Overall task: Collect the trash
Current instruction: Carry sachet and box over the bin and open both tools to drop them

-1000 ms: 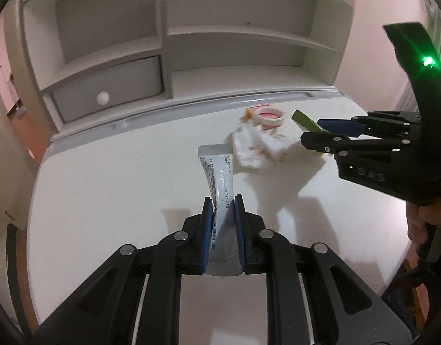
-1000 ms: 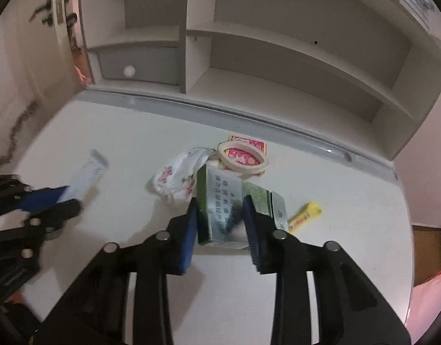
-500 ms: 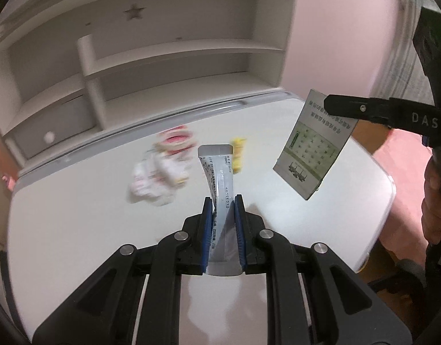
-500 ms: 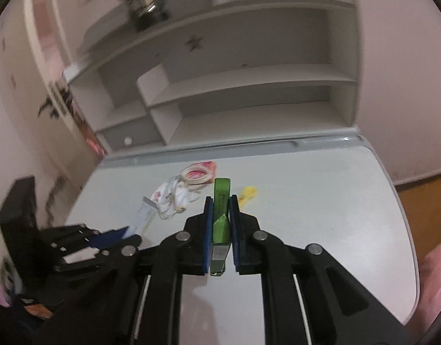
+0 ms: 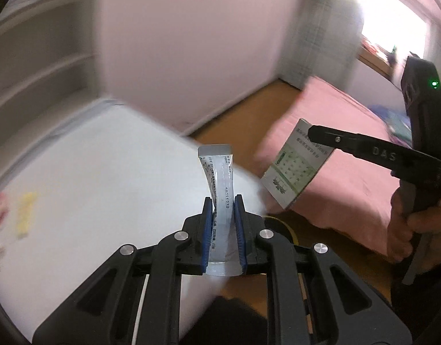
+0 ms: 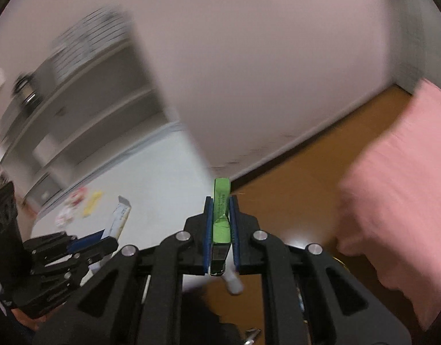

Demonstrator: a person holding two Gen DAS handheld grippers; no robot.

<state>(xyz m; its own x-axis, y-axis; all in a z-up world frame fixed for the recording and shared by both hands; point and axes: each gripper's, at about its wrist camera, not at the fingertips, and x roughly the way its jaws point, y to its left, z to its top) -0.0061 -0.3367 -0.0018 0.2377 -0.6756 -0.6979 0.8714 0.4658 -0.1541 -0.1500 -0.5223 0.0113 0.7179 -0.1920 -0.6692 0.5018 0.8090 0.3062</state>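
My left gripper is shut on a flattened silver-white tube, held upright over the right edge of the white desk. My right gripper is shut on a green and white carton, seen edge-on; the carton also shows in the left wrist view, held out past the desk edge over the floor. The tube and left gripper show at the left of the right wrist view. A yellow wrapper and other blurred trash lie on the desk.
A white shelf unit stands at the back of the desk. A pink bed is to the right, across a wooden floor. A round yellow-rimmed object sits low by the desk edge. The wall is behind.
Both grippers have swung to the right with their items, away from the shelf and trash pile, toward the desk's right edge, floor and bed. Grips are unchanged.
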